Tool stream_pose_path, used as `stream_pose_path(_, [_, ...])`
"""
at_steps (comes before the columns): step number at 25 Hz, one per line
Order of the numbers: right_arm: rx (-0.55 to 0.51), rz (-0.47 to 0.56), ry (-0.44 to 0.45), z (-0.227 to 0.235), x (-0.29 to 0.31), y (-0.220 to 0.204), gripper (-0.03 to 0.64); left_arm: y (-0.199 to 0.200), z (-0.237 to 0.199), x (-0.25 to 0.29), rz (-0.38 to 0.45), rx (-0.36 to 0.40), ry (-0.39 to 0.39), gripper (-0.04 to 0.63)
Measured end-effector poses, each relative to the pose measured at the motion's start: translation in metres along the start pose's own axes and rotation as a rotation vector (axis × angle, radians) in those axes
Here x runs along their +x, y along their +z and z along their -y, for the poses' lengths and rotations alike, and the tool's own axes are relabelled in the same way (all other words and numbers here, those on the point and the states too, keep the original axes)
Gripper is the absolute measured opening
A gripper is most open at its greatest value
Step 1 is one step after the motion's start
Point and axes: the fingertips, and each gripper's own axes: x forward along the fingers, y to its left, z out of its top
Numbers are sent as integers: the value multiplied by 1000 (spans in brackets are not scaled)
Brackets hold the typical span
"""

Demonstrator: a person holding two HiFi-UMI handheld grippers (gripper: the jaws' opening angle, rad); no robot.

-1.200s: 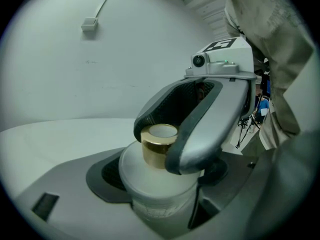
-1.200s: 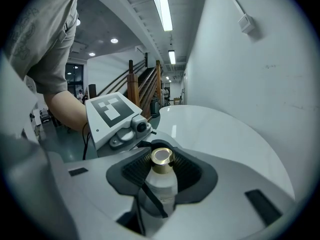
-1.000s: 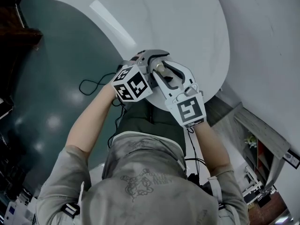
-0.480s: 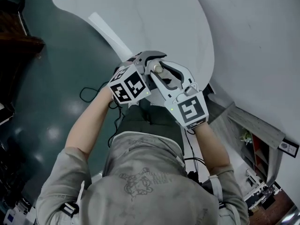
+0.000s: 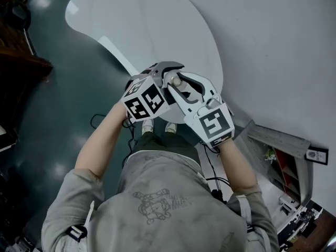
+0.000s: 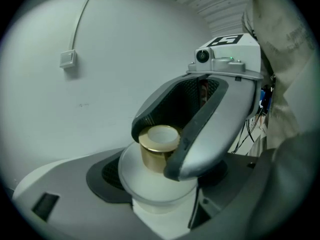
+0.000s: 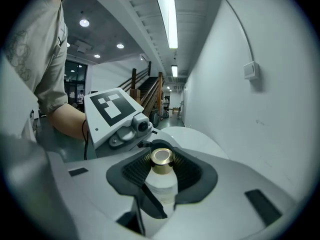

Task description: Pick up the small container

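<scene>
In the head view, the person held both grippers close together over the near edge of the white table [image 5: 157, 25], with a dark green floor [image 5: 47, 119] to the left. The left gripper [image 5: 167, 71] and the right gripper [image 5: 181, 85] met tip to tip, and the small container [image 5: 176, 80] sat between them.

In the left gripper view, that gripper's own jaws were pressed onto the container's white body [image 6: 150, 189]. The right gripper's jaws reached in from the upper right and were clamped on the gold cap [image 6: 159, 145]. A small switch box [image 6: 67, 59] was on the pale wall behind.

In the right gripper view, its dark pads [image 7: 132, 171] sat tight on either side of the gold cap, with the white body below it, nearer the camera. The left gripper's marker cube [image 7: 111, 109] showed just beyond, to the left. A long ceiling lamp [image 7: 167, 14] ran overhead.
</scene>
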Motion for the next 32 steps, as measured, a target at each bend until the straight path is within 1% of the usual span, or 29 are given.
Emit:
stream_pose_path(4, [-42,17,-18,1,-21,29,140,32,0,-13,10,24,27,353])
stream_pose_path(9, [-74,55,-29,-3,-45,62,140,66,3,-32,-3,46,67,353])
stream_pose_path(16, [-112,86,-44,-16,-72,97,138,102,16,-57,6,68,90,353])
stream_pose_path(24, [-156,128,-24,-41,-95,128,138,128,35,-86,12,91,110,353])
stream_pose_path(28, [-173,142,-7,-51,-102,133,138,131,43,-94,9,89,129,353])
stream_pose_path(32, [-163,154,10,-58,-104,131,138,128,49,-96,5,73,137,353])
